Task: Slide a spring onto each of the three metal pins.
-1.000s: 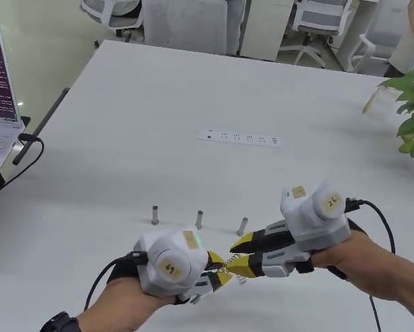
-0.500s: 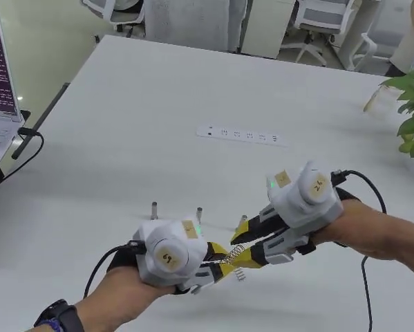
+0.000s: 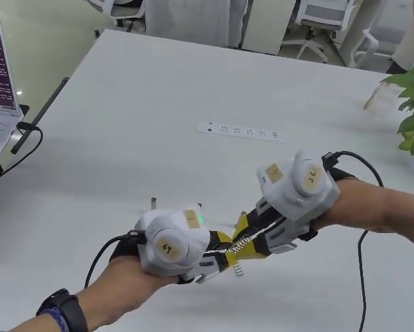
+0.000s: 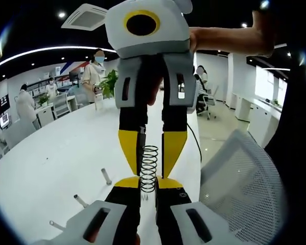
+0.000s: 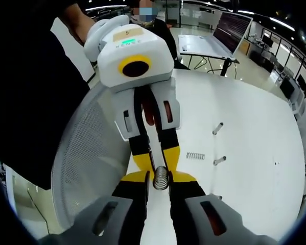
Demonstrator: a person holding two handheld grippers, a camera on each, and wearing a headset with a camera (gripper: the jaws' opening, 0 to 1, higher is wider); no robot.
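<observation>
Holding one spring between them, the left hand-held gripper and the right hand-held gripper meet tip to tip above the near edge of the worktop. Each has its jaws drawn narrow onto an opposite end of the coil, which hangs in the air clear of the surface. A first pin, a second pin and a third pin stand in a row just beyond the tips, all of them bare. A loose spring lies on the worktop beside the row.

The step in hand appears to be re-gripping or passing the first spring from one hand-held gripper to the other, so the task is at its start. The next move probably calls for one hand-held gripper to let go, leaving an open coil end free. The other must then line that end up over a pin and lower it squarely, since a tilted coil would catch on the pin's top.
</observation>
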